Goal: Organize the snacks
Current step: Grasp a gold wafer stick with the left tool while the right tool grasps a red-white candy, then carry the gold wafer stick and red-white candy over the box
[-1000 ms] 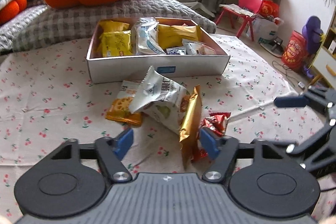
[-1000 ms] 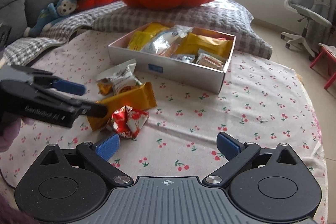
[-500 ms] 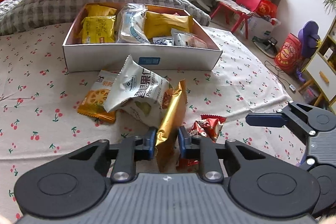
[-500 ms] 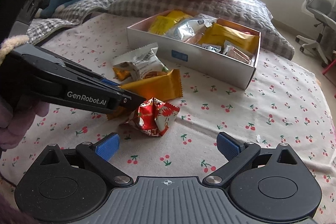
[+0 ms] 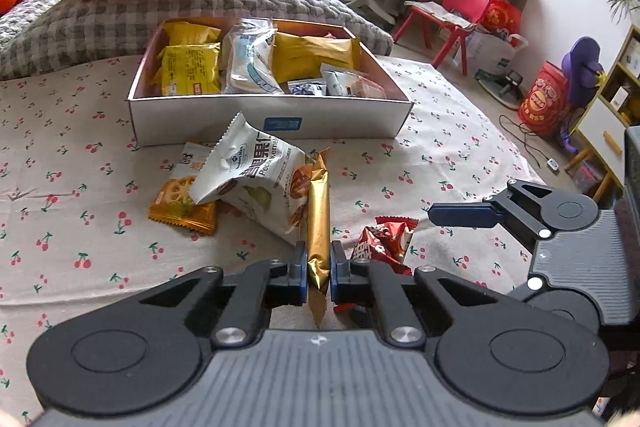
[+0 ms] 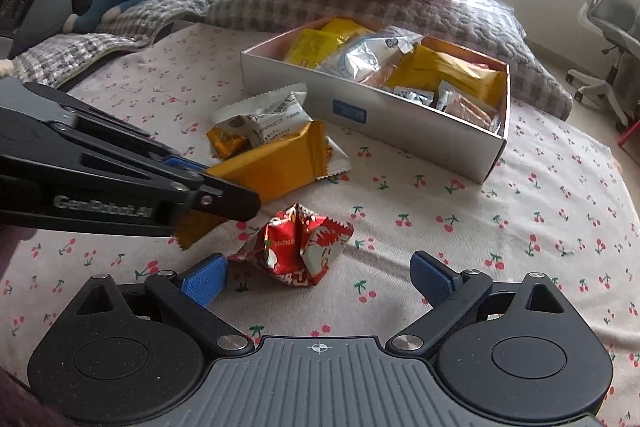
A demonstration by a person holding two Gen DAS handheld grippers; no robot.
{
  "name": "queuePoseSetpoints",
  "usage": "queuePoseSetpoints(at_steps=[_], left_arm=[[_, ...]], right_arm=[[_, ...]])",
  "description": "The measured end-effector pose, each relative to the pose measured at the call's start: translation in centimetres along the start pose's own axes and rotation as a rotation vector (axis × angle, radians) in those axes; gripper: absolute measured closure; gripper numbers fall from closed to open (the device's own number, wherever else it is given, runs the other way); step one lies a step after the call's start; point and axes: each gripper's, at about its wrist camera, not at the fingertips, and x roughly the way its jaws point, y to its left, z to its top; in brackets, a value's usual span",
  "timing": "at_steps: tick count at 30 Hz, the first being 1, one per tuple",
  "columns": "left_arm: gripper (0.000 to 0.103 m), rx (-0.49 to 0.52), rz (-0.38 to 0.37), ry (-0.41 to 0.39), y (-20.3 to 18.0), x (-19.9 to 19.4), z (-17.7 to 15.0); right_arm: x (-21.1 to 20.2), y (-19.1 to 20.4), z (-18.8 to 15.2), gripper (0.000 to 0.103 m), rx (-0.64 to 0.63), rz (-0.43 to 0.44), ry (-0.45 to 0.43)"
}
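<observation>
Fingers [image 5: 298, 269] clench the gold snack bar [image 5: 319, 223] beside a pouch [image 5: 256, 179] seemingly reading "Pecan Kernel".

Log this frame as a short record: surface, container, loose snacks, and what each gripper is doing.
surface: cherry-print cloth
container: white box, holding packets
loose snacks: white nut bag, orange packet, red packet
left gripper: just closed on gold packet
right gripper: open, hovering near the red packet
</observation>
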Motion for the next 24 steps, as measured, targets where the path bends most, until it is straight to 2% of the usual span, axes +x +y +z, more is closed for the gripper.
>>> queuePoseSetpoints(at_steps=[4, 10, 18, 24], left_arm=[[0.094, -0.002, 0.003, -0.01, 0.3, -0.6, 0.0], [0.094, -0.011, 0.001, -0.024, 0.6, -1.5, 0.0], [0.094, -0.018, 0.01, -0.036, 0.9, -2.0, 0.1], [0.094, -0.034, 0.012, -0.054, 1.4, -2.5, 0.4]], right_arm=[[0.2, 0.0, 0.2, 0.008, 0.007, 0.015, -0.004], [0.5, 0.1, 0.4, 0.018, 0.019, 0.032, -0.014], [0.5, 0.4, 0.7, 0.046, 0.017, 0.045, -0.025], [0.1, 0.2, 1.1, 0.053, 0.032, 0.057, -0.051]])
